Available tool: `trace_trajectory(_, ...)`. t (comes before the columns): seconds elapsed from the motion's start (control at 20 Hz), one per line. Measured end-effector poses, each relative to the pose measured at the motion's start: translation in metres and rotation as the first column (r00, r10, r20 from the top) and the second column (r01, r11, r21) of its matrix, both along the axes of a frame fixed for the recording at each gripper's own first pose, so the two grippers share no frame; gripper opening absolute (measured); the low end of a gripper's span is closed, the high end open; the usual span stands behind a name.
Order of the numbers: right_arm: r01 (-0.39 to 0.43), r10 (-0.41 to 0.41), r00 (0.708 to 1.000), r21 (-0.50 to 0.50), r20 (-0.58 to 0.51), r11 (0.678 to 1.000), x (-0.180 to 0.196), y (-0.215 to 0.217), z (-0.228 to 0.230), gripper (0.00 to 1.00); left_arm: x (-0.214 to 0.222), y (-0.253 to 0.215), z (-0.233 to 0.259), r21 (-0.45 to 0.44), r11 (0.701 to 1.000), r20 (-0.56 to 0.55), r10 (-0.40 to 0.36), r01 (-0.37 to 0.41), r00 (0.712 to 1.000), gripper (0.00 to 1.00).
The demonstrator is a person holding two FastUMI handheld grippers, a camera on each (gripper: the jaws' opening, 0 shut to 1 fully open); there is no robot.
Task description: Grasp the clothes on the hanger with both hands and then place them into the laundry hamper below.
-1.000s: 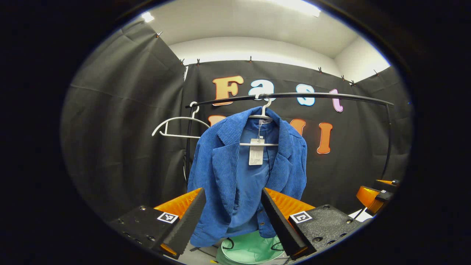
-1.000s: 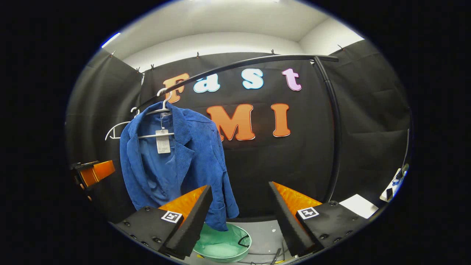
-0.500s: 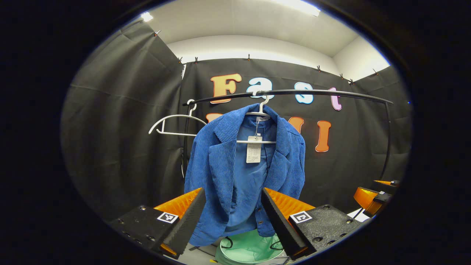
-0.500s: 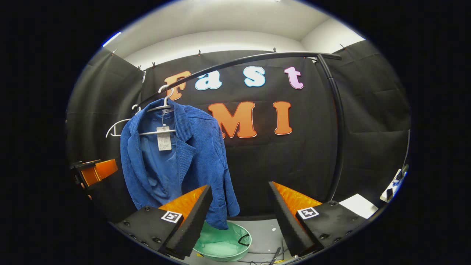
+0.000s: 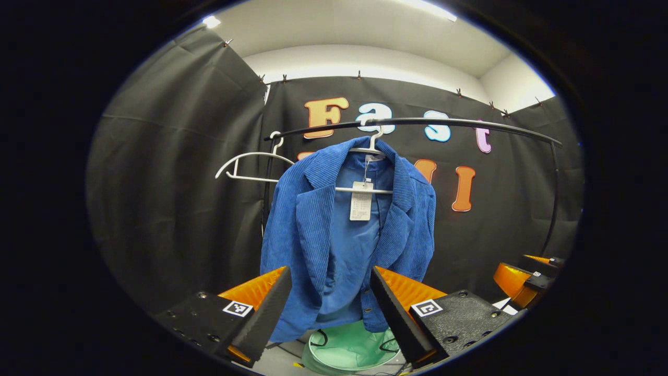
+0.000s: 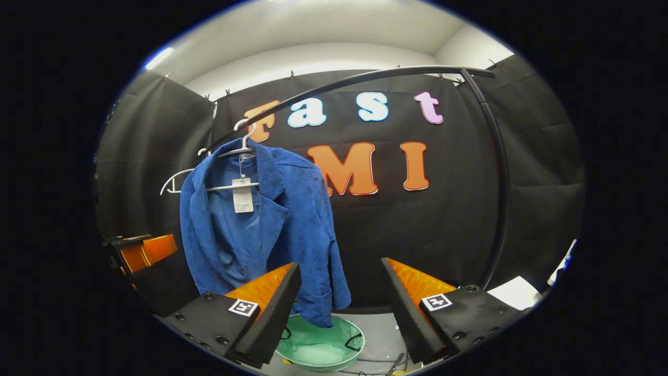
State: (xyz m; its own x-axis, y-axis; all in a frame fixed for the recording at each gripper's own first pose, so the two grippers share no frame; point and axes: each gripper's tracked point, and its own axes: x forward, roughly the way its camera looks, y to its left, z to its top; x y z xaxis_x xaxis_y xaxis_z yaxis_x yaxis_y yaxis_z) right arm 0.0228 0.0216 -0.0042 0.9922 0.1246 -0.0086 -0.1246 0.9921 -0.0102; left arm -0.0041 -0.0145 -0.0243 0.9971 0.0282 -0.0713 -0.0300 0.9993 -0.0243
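A blue corduroy jacket [image 5: 334,235] with a paper tag hangs on a white hanger [image 5: 365,151] from a black rail [image 5: 443,124]. Below it on the floor stands a mint-green hamper [image 5: 355,351]. My left gripper [image 5: 329,313] is open, facing the jacket's lower front from a short distance without touching it. In the right gripper view the jacket [image 6: 276,230] hangs at the left over the hamper [image 6: 318,349]. My right gripper [image 6: 339,308] is open with nothing between its fingers, aimed to the right of the jacket. The other gripper [image 6: 141,253] shows at the far left.
An empty white hanger [image 5: 250,167] hangs at the rail's left end. The rail's black upright [image 6: 496,183] curves down on the right. A white sheet [image 6: 514,292] lies on the floor at the right. The right gripper [image 5: 522,279] appears at the edge of the left gripper view.
Both views have shifted slightly: the jacket sits a little higher in the left gripper view and further right in the right gripper view. Both grippers stay open.
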Motion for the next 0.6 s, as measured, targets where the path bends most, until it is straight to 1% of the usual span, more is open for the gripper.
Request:
trace_trajectory(0.1,-0.032,0.032,0.999,-0.015,0.015,0.999,0.009,0.013,0.007,0.98,0.001,0.0,-0.001,-0.002,1.0,-0.005,-0.002,0.002,1.0,0.97)
trace_trajectory(0.2,-0.064,0.064,0.998,-0.024,0.023,0.998,0.018,0.027,0.01,1.0,0.004,0.003,0.0,0.014,1.0,-0.005,-0.012,0.012,1.0,0.98)
trace_trajectory(0.25,-0.073,0.073,0.997,-0.028,0.024,0.997,0.021,0.033,0.011,0.98,0.007,0.006,0.001,0.021,1.0,-0.004,-0.014,0.015,1.0,0.98)
trace_trajectory(0.3,-0.076,0.077,0.997,-0.028,0.021,0.997,0.026,0.039,0.011,0.98,0.01,0.01,0.001,0.023,1.0,-0.003,-0.017,0.017,1.0,0.93)
trace_trajectory(0.35,-0.078,0.078,0.997,-0.023,0.016,0.997,0.03,0.041,0.009,0.98,0.013,0.013,0.0,0.018,1.0,-0.002,-0.018,0.018,1.0,0.95)
trace_trajectory(0.4,-0.08,0.08,0.997,-0.012,0.01,0.997,0.034,0.044,0.009,0.98,0.018,0.016,0.0,0.009,1.0,-0.004,-0.018,0.018,1.0,0.95)
trace_trajectory(0.45,-0.08,0.08,0.997,-0.003,0.01,0.997,0.04,0.049,0.011,0.98,0.021,0.019,-0.001,-0.003,1.0,-0.008,-0.02,0.02,1.0,0.93)
trace_trajectory(0.55,-0.082,0.082,0.996,-0.017,0.019,0.997,0.048,0.056,0.014,0.98,0.029,0.021,-0.002,-0.015,0.999,-0.011,-0.041,0.041,0.999,0.93)
trace_trajectory(0.6,-0.081,0.082,0.996,-0.032,0.025,0.996,0.053,0.061,0.017,0.98,0.034,0.023,-0.001,-0.01,0.999,-0.006,-0.052,0.052,0.999,0.95)
